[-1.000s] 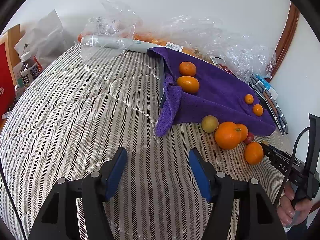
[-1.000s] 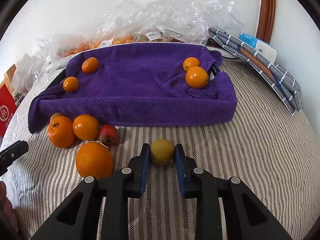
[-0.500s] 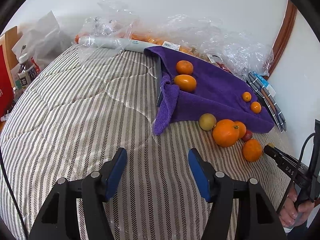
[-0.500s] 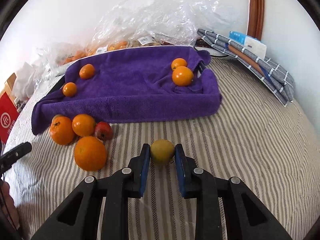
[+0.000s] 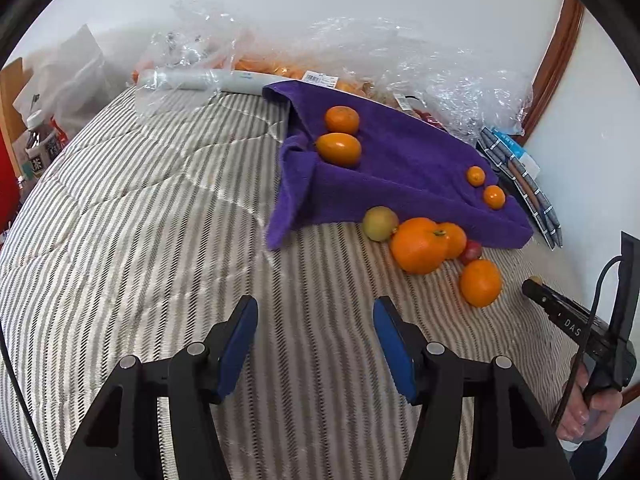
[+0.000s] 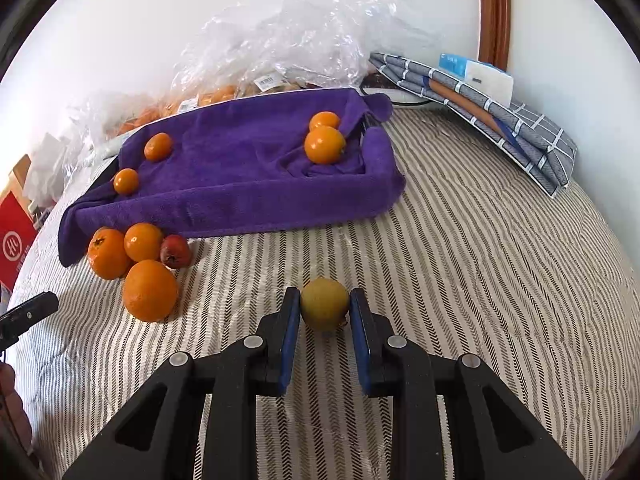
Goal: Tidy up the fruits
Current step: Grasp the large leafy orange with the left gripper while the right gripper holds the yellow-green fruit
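My right gripper [image 6: 325, 301] is shut on a small yellow-green fruit [image 6: 325, 309], held just above the striped bedcover in front of the purple towel [image 6: 240, 184]. Several small oranges lie on that towel, among them one at the right end [image 6: 325, 145] and one at the left [image 6: 158, 146]. Left of it sits a cluster: a big orange [image 6: 150, 290], two smaller ones and a red fruit [image 6: 175, 251]. In the left wrist view a second yellow-green fruit [image 5: 380, 223] lies beside that cluster. My left gripper [image 5: 316, 320] hovers over bare cover; its jaws are closing with nothing between them.
Crumpled clear plastic bags [image 6: 280, 40] with packed fruit line the wall behind the towel. A folded checked cloth [image 6: 500, 120] lies at the right, a red box [image 6: 16, 240] at the left. A bottle [image 5: 38, 152] stands by the bed's left edge.
My right gripper has drawn back from the purple towel, still carrying the yellow-green fruit. The left jaws have narrowed a little; the left hand has hardly moved.
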A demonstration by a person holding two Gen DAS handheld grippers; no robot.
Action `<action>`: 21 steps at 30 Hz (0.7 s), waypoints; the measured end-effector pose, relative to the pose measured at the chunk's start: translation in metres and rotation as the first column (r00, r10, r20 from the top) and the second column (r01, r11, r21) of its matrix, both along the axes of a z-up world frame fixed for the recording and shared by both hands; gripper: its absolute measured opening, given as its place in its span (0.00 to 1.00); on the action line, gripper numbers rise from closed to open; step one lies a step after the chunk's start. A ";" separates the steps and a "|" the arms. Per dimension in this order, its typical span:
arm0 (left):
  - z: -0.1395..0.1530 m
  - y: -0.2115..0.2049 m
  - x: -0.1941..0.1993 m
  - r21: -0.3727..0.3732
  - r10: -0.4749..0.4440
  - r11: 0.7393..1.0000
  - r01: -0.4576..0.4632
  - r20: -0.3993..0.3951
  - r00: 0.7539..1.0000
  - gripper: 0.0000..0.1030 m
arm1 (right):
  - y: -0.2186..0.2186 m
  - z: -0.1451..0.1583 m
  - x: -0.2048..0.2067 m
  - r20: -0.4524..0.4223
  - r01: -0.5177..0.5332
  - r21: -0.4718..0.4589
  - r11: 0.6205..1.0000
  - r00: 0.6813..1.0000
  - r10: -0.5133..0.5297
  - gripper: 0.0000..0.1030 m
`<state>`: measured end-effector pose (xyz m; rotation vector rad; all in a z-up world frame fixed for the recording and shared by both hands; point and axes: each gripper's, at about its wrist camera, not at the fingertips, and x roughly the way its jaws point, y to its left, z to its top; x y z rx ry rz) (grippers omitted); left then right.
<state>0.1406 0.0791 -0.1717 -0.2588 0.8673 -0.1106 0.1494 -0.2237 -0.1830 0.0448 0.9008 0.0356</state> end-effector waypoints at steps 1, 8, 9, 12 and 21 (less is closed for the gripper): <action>0.002 -0.003 0.002 -0.007 -0.007 1.000 0.007 0.002 1.000 0.56 | 0.000 0.000 0.000 0.002 0.001 -0.006 1.000 1.000 -0.001 0.24; 0.011 -0.031 0.025 -0.059 -0.064 0.996 0.065 0.022 0.998 0.55 | -0.003 0.001 0.003 0.014 -0.063 0.028 0.998 0.998 0.063 0.24; 0.010 -0.036 0.027 -0.066 -0.075 0.995 0.076 0.021 0.997 0.55 | -0.005 0.001 0.003 0.019 -0.074 0.033 0.997 0.997 0.074 0.24; 0.009 -0.052 0.034 -0.055 -0.098 0.994 0.099 0.019 0.995 0.55 | -0.013 0.001 0.003 0.022 -0.073 0.075 0.994 0.997 0.072 0.24; 0.000 -0.069 0.050 -0.077 -0.065 0.995 0.064 -0.001 0.998 0.50 | -0.020 0.001 0.003 0.026 -0.051 0.125 0.991 0.998 0.048 0.24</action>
